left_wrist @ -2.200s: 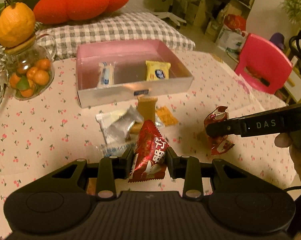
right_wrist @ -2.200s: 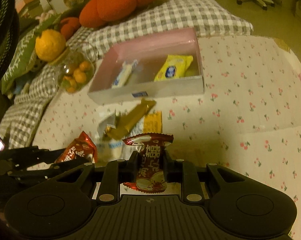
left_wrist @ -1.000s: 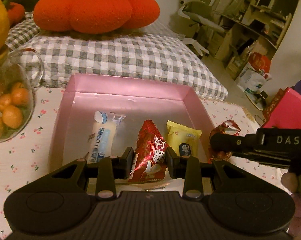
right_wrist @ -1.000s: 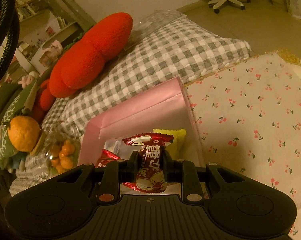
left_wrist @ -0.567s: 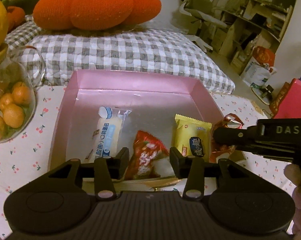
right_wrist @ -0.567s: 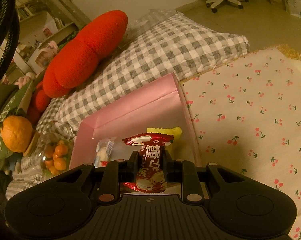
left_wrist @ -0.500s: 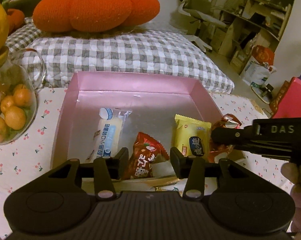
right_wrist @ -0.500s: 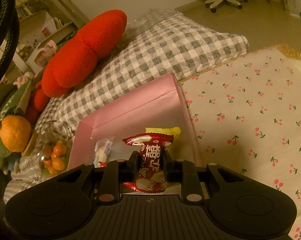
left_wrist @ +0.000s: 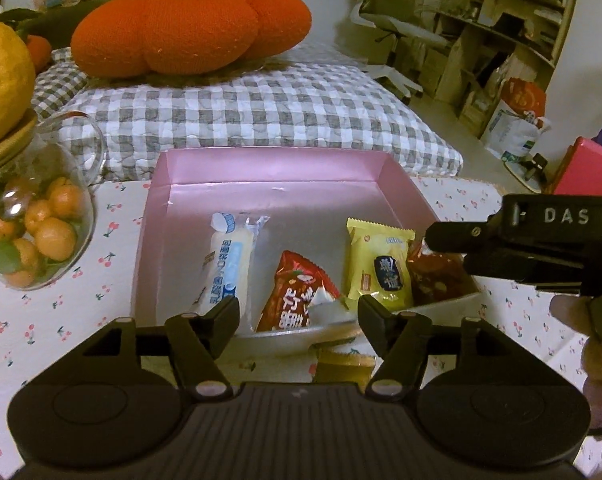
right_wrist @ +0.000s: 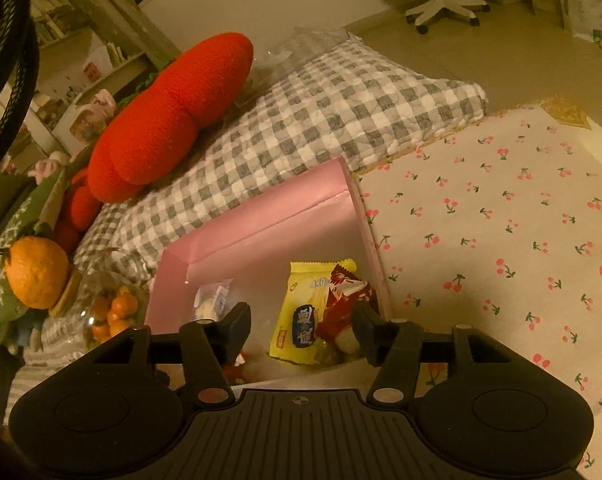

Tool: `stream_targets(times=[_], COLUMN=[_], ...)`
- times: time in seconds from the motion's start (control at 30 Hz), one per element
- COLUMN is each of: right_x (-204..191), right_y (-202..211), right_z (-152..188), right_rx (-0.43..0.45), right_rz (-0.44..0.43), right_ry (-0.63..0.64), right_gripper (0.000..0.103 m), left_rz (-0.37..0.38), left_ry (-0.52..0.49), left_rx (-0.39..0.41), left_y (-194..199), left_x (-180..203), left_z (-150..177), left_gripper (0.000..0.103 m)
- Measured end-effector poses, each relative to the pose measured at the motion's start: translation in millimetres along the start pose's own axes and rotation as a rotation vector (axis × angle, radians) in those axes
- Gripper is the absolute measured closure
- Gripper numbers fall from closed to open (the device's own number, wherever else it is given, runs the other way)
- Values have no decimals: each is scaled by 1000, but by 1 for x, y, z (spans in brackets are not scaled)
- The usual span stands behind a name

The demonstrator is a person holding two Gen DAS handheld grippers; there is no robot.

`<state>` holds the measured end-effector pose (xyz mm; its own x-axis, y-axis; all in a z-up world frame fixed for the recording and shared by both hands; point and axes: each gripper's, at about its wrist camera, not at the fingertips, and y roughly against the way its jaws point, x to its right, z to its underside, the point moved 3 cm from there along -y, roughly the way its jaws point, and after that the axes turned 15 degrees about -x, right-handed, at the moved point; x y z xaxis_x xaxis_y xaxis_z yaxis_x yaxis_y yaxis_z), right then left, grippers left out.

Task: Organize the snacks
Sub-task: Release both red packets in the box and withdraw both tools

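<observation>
Both hands hang over the pink box, which sits on the cherry-print worktop and serves as the collecting place for the loose snacks. The left hand-held gripper has its jaws spreading apart, and nothing is pinched between them: the red snack packet lies on the box floor just beyond the fingertips, tilted, between the long white-and-blue packet and the yellow packet. It lies loose in the box, which suits a drop from low over the near wall rather than a careful placement.

The right hand-held gripper is likewise opening, its jaws apart and holding nothing. A second red packet rests in the box's right-hand corner, leaning on the yellow packet and close against the right fingertip; whether it still brushes that pad is hard to say from this angle. In the left wrist view the same gripper reaches in from the right above that corner.

Four snacks now lie inside the box. A gold-wrapped piece shows on the worktop just outside the near wall, below the left gripper, so the sorting looks unfinished.
</observation>
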<state>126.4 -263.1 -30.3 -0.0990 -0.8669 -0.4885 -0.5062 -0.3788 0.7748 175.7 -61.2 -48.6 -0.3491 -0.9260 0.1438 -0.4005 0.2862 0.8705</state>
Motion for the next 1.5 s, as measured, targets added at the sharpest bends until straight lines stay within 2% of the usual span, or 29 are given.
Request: stream_targets(times=[0.2, 0.33, 0.4, 0.67, 0.77, 1.0, 1.27, 1.5], right_x=[-7, -12, -14, -17, -17, -13, 7, 22], right_y=[17, 27, 31, 43, 42, 42, 46, 45], right_z=[9, 18, 23, 46, 55, 85, 112, 134], right_rx=[-8, -24, -32, -57, -71, -117, -111, -109], right_rz=[-9, -8, -6, 35, 60, 106, 168, 210], right_ry=[33, 53, 65, 134, 166, 246, 298, 361], right_gripper=[35, 34, 29, 21, 20, 19, 17, 16], left_rz=[-33, -55, -59, -79, -85, -99, -130, -118], left_ry=[-11, -6, 2, 40, 61, 108, 107, 117], left_rx=[-3, -15, -20, -14, -2, -34, -44, -32], left_y=[17, 28, 34, 55, 58, 59, 62, 62], left_x=[-2, -4, -7, -21, -29, -48, -64, -73], left_z=[9, 17, 20, 40, 52, 78, 108, 135], left_gripper=[31, 24, 20, 4, 3, 3, 1, 1])
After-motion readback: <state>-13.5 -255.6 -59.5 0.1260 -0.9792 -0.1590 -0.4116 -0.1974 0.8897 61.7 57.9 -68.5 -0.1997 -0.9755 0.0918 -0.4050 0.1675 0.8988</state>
